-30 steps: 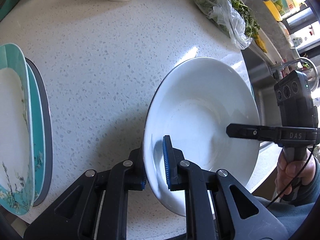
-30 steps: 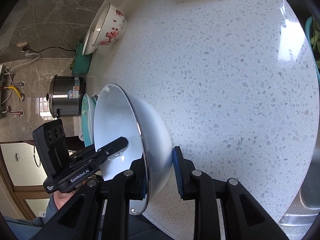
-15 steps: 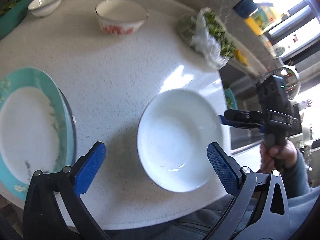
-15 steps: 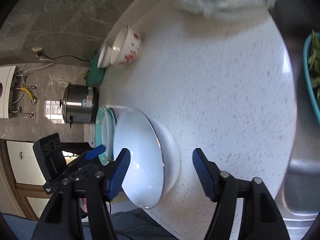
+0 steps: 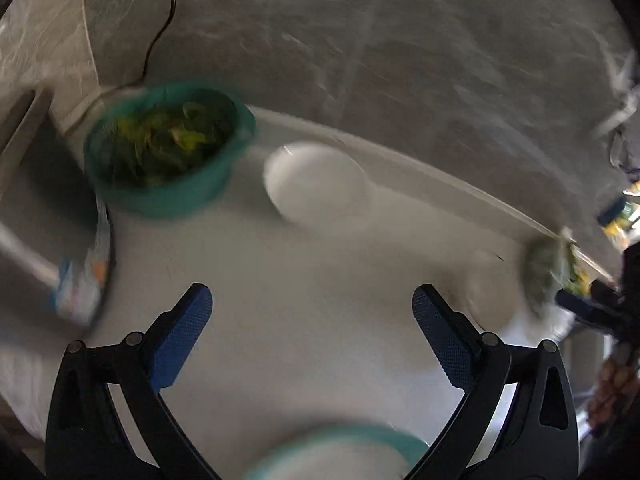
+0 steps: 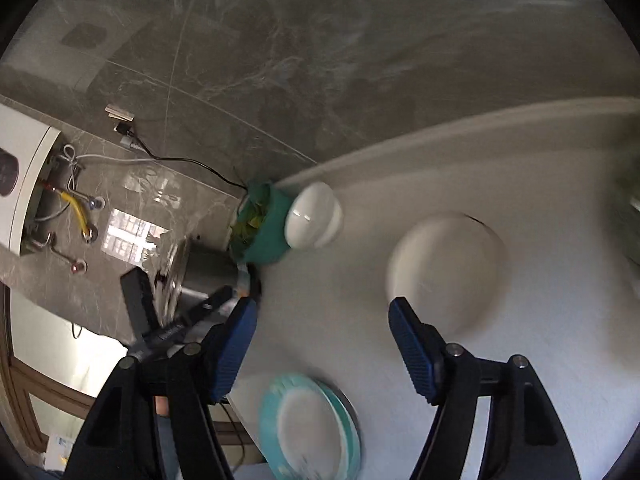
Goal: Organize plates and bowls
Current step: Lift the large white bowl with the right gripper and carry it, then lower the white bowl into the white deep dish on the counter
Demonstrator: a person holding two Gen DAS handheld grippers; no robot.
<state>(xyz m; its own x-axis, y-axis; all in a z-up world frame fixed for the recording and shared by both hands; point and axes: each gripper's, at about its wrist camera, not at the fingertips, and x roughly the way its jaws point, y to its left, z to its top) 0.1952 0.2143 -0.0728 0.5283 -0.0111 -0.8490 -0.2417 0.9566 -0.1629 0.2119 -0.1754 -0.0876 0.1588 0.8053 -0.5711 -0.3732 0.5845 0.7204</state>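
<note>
Both views are motion-blurred. My left gripper [image 5: 310,300] stands wide open over bare counter with nothing between its blue pads. A small white bowl [image 5: 316,180] sits ahead of it near the back wall, and a teal-rimmed plate [image 5: 340,452] shows at the bottom edge. My right gripper [image 6: 320,312] is open and holds nothing. Beyond it lie the small white bowl [image 6: 316,220] and a larger pale bowl [image 6: 448,272]. The stack of teal plates [image 6: 312,428] is below its fingers. The big white bowl is out of view.
A teal basin of greens [image 5: 168,152] stands at the back left beside the small bowl. A bag of greens [image 5: 552,276] lies at the right. A steel cooker [image 6: 204,268] stands at the counter's left end, by the other gripper [image 6: 180,320]. The white counter [image 5: 300,264] ends at a grey wall.
Both grippers let go of the big white bowl, opened and lifted away. The views swung up and across toward the back wall, so the small bowl and teal basin now show.
</note>
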